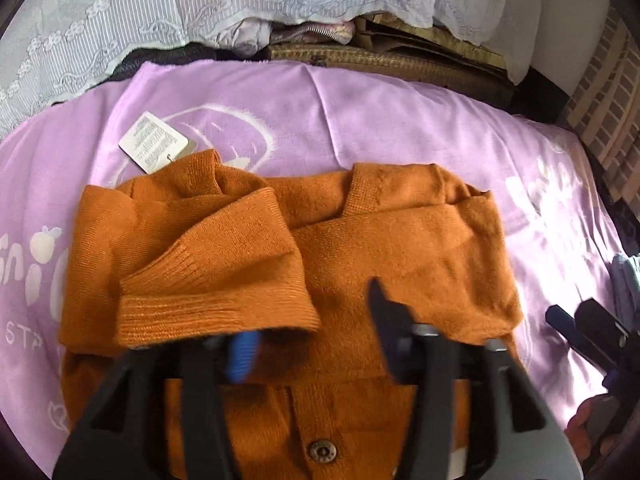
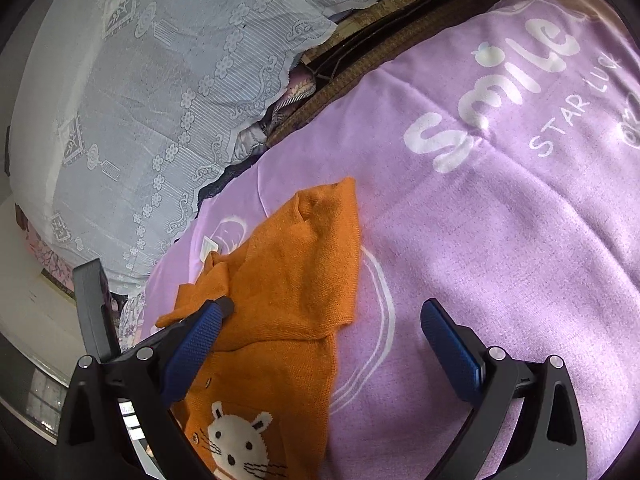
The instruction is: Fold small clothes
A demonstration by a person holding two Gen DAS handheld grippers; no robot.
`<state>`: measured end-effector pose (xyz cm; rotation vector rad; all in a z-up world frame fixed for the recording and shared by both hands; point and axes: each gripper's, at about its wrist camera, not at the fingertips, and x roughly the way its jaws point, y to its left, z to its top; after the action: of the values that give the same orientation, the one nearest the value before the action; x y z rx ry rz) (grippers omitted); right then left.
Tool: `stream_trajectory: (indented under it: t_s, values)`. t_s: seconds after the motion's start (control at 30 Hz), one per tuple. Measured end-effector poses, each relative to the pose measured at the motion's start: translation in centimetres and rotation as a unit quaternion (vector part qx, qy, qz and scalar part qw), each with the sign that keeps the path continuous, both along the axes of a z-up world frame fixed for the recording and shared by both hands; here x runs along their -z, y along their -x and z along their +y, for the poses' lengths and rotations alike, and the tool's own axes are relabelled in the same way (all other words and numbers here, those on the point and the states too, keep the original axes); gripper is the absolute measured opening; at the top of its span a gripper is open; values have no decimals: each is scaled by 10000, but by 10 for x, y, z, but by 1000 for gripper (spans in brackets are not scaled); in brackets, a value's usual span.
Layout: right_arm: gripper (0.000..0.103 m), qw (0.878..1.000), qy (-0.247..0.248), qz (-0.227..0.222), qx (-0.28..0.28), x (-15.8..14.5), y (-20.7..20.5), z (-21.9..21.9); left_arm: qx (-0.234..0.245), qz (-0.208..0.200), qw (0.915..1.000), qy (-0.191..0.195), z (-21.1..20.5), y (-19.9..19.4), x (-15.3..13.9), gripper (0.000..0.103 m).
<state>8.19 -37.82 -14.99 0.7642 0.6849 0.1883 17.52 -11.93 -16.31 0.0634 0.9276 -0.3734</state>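
Note:
An orange knit cardigan lies on a purple blanket, both sleeves folded in across the chest. A paper tag sticks out at the collar, and a brown button shows near the bottom. My left gripper hovers over the chest with its jaws apart. The left sleeve's ribbed cuff lies over the blue-padded left fingertip, but the pads press on nothing. My right gripper is open over the cardigan's right edge and holds nothing. A white bunny face is on the cardigan's front.
White lace cloth covers things behind the blanket, beside a woven brown mat. A brick wall stands at the far right. The right gripper and a hand sit at the left wrist view's right edge. "Smile" lettering marks bare blanket.

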Motion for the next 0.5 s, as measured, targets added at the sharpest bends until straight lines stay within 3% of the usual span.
stream_trajectory:
  t_s: [0.07,0.23,0.37,0.43,0.5]
  values:
    - [100,9999,103,-92,-28,-7,1,3,133,-193,9996,-143,5,13,-8,81]
    - [100,9950,805,-472,-351,-34,1,30,90,-438,9990,2,46,33,-35,90]
    - [99,9781,1745,-746,-852,-52,-8,78,-894,-532,9936,433,118,20,-52,94]
    - [99,9629,2270,-893,-1157,-58,-15,110,-1553,-354,9858,536,152,5,-46,94]
    - [95,9443,2775,-1033,-1438,-61,-23,141,-1896,-98,9800,589,174,-8,-32,94]
